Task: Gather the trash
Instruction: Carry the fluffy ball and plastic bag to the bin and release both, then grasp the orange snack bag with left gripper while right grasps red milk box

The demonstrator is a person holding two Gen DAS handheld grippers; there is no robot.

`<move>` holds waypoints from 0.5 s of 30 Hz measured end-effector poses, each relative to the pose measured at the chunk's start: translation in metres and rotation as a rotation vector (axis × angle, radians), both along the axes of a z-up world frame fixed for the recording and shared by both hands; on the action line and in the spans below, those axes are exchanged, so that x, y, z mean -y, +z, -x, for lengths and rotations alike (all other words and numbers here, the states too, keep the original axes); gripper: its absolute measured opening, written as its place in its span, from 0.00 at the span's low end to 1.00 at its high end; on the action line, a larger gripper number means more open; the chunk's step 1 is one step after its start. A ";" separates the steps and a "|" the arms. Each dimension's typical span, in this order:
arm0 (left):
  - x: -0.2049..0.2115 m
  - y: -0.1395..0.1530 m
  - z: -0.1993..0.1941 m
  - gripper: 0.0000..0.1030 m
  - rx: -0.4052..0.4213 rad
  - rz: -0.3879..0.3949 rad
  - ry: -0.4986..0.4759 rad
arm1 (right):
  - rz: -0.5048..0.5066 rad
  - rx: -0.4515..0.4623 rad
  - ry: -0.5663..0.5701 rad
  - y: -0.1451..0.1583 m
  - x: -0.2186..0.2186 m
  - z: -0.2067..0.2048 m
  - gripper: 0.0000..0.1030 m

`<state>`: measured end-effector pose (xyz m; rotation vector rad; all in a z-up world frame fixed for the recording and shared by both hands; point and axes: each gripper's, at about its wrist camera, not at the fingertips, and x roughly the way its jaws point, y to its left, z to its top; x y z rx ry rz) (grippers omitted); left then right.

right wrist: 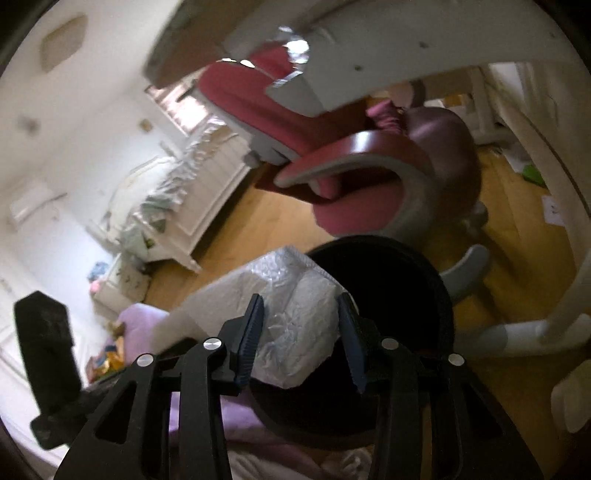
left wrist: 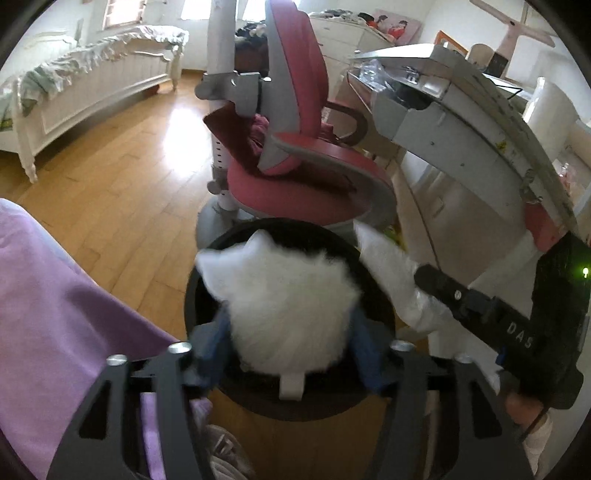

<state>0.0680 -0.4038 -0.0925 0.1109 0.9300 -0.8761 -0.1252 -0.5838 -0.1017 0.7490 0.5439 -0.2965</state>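
Floor: warm wooden planks, glare pooling on them near the chair.
Bed: white frame at the left, rumpled ruffled bedding on top.
Chair: pink-and-grey desk chair, centre, close to the desk.
Desk: white tilted top at right, drawer open.
Windows: bright daylight behind the bed.
Walls: plain white.

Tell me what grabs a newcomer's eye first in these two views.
A fluffy white wad fills the left tongs, held over the round black bin. The right tongs clamp crinkled white plastic packaging beside the bin's dark mouth. Behind stands a pink-and-grey swivel chair on the wooden floor.
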 end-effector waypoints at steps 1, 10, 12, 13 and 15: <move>-0.001 0.001 0.000 0.86 0.009 0.005 0.009 | -0.004 -0.013 -0.014 -0.003 0.003 0.002 0.48; -0.025 0.023 0.018 0.95 0.144 -0.064 0.034 | -0.029 0.002 -0.033 0.003 -0.011 0.003 0.77; -0.043 0.031 0.019 0.95 0.171 -0.072 0.066 | -0.015 0.030 0.008 0.014 -0.025 -0.007 0.80; -0.053 0.035 0.019 0.95 0.182 -0.071 0.086 | -0.009 0.040 0.030 0.021 -0.032 -0.014 0.80; -0.084 0.045 0.016 0.95 0.195 -0.058 0.148 | 0.010 0.064 0.097 0.034 -0.051 -0.033 0.80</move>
